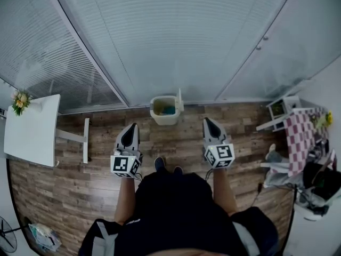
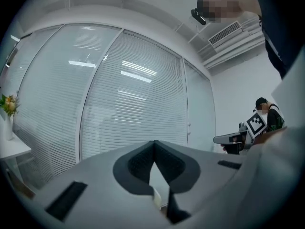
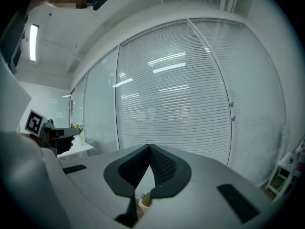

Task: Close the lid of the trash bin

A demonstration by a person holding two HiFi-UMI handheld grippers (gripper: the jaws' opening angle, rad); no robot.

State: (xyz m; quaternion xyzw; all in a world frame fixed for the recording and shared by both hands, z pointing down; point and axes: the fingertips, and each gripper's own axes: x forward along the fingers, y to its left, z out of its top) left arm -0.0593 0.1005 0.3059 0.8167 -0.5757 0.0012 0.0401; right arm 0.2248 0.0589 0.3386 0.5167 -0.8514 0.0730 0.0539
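A cream trash bin [image 1: 164, 111] stands on the wooden floor against the glass wall, its lid [image 1: 180, 100] raised upright at its right side, with something blue inside. Both grippers are held level, well short of the bin. My left gripper [image 1: 131, 127] is to the bin's lower left and my right gripper [image 1: 207, 121] to its lower right. Both are shut with nothing between the jaws. In the left gripper view the jaw tips [image 2: 153, 144] meet, and a sliver of the bin [image 2: 156, 199] shows below them. The right gripper view shows the same: tips [image 3: 149, 147] together, bin [image 3: 145, 199] below.
A white table [image 1: 32, 129] with flowers [image 1: 20, 101] stands at the left, a white rail stand [image 1: 85, 140] beside it. At the right is a checkered-cloth table [image 1: 301, 137] with clutter. Blinds behind glass [image 1: 176, 41] close off the far side. The person's dark shoes [image 1: 160, 164] are between the grippers.
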